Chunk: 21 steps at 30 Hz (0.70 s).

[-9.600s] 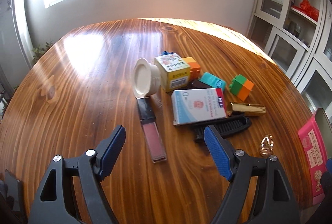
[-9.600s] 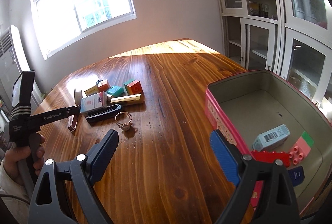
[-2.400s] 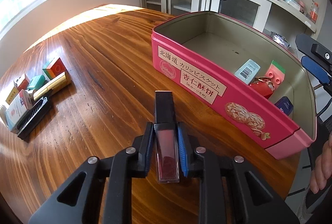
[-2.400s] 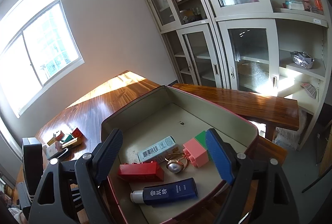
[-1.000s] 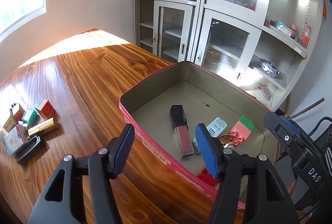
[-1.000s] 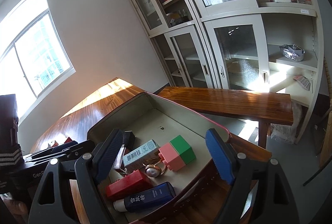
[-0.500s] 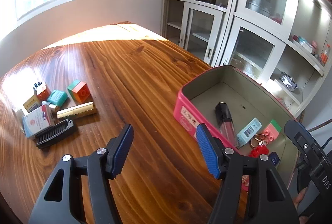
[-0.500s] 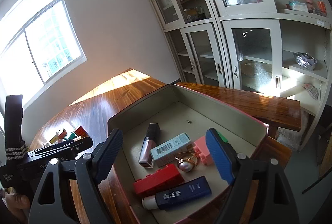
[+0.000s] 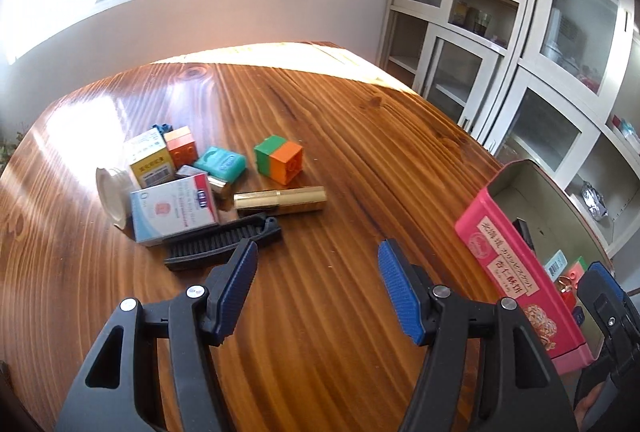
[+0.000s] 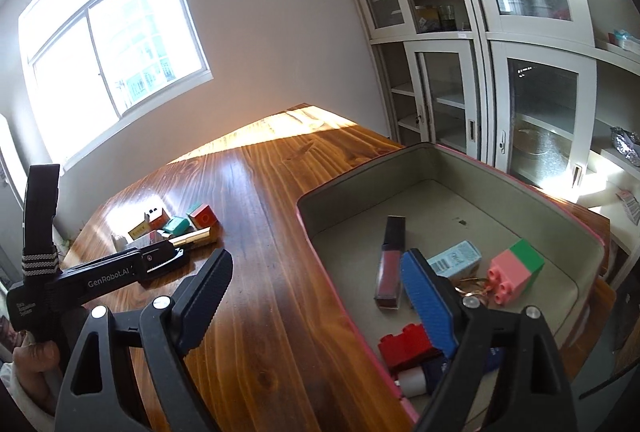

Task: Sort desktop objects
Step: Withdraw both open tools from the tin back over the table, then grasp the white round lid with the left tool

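— Pink tin [image 10: 460,168]: where did it sit?
— At the desk's [image 9: 340,120] right end, the lip gloss [image 10: 390,264] lying inside it beside a blue box [image 10: 456,256].
— And the tools?
— The left tool [image 9: 314,288] hung empty, jaws apart, near the comb [image 9: 216,244]. The right tool [image 10: 320,302], jaws just widening, gripped nothing.

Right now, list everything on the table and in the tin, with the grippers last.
Table: 1, brown wood.
Tin: 1, pink, table's right edge.
Lip gloss: 1, dark red, in tin.
Small carton: 1, light blue, in tin.
Bricks in tin: pink-green, red.
Gold lipstick: 1, on table.
Comb: 1, black, on table.
Green-orange brick: 1, on table.
White-blue box: 1, on table.
Left gripper: open, empty.
Right gripper: open, empty.
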### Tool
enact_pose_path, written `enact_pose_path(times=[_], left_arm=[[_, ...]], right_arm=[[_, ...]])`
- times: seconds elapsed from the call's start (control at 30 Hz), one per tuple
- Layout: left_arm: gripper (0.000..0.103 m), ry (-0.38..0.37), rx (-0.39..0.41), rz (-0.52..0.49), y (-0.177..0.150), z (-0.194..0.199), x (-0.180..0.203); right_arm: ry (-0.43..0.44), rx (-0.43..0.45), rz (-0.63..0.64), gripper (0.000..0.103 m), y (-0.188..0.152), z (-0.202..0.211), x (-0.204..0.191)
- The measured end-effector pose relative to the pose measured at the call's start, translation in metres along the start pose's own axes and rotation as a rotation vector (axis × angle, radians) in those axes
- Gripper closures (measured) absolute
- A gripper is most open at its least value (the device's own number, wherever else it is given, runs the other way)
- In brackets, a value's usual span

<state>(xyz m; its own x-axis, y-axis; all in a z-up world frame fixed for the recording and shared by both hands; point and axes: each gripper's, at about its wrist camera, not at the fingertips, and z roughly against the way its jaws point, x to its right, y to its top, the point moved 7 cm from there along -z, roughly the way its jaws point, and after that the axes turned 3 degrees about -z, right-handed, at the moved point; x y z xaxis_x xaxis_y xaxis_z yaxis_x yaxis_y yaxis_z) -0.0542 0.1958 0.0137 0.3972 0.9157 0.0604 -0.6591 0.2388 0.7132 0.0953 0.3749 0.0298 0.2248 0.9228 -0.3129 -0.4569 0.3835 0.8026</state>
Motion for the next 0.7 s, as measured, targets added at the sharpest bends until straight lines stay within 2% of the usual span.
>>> enact_pose_path(times=[0.37, 0.5, 0.7], left_arm=[[0.036, 0.128, 0.053, 0.123, 0.006, 0.008, -0.109], [0.036, 0.120, 0.061, 0.185, 0.005, 0.002, -0.141], [0.036, 0.104, 0.077, 0.213, 0.006, -0.013, -0.168]], right_arm=[[0.092, -0.073, 0.099, 0.013, -0.013, -0.026, -0.063], [0.115, -0.104, 0.122, 0.013, -0.019, -0.035, -0.080], [0.135, -0.143, 0.148, 0.013, -0.027, -0.049, -0.097]])
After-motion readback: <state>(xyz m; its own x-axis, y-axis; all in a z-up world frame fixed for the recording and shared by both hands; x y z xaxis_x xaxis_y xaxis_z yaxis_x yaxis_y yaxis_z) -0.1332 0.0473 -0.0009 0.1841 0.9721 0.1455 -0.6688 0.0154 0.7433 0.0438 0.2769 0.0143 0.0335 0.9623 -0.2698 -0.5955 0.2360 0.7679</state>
